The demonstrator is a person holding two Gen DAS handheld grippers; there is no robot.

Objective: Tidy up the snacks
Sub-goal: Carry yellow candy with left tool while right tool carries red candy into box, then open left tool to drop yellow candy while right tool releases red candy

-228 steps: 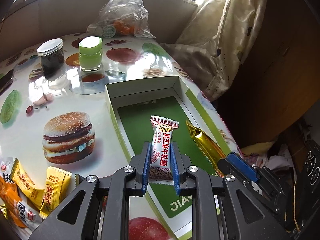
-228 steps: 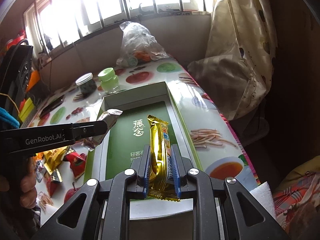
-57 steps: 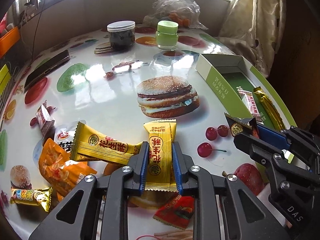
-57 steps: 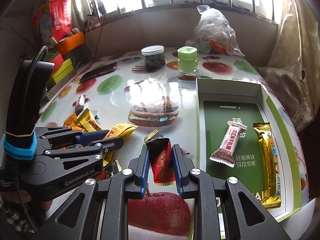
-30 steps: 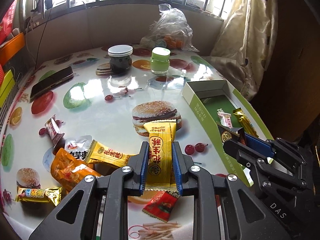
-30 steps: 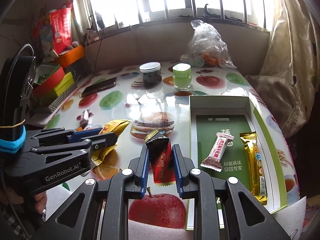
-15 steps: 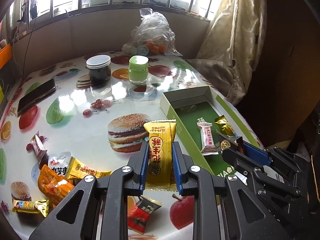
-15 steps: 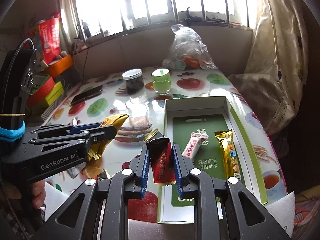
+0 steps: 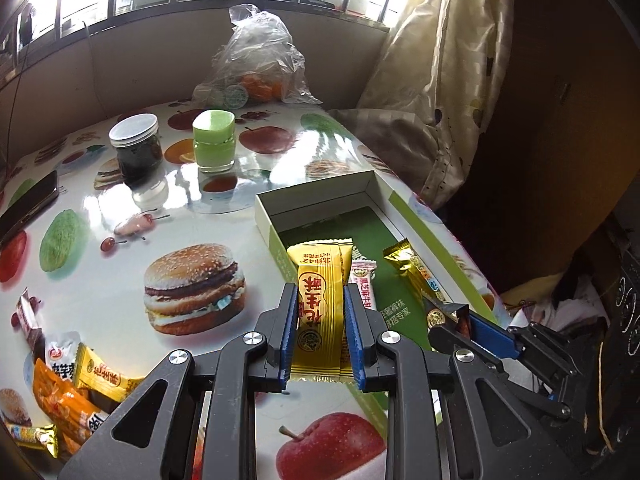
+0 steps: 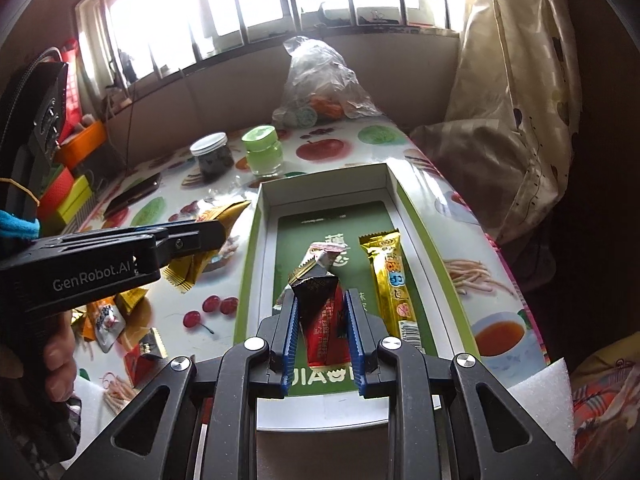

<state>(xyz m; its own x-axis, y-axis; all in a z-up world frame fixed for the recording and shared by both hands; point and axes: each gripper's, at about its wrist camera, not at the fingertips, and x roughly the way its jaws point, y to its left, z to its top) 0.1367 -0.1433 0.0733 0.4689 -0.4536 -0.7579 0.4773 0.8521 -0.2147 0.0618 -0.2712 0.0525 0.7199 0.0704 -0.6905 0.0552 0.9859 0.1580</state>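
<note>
My left gripper (image 9: 320, 334) is shut on a yellow snack packet (image 9: 320, 300) and holds it above the near left edge of the green and white box (image 9: 316, 200). My right gripper (image 10: 322, 340) is shut on a dark red snack packet (image 10: 324, 316) and holds it over the box's near half (image 10: 264, 196). In the box lie a white and pink candy bar (image 9: 366, 288) and a gold bar (image 10: 390, 276). Several loose snack packets (image 9: 68, 384) lie on the table at the left.
A dark jar with a white lid (image 9: 135, 148) and a green jar (image 9: 213, 140) stand behind the box. A clear plastic bag (image 9: 256, 68) sits at the back. A phone (image 9: 28, 204) lies far left. A curtain (image 9: 440, 80) hangs right of the table.
Both grippers have moved right and forward with their packets, from the loose snack pile to over the box. The box looks nearer and larger in both views.
</note>
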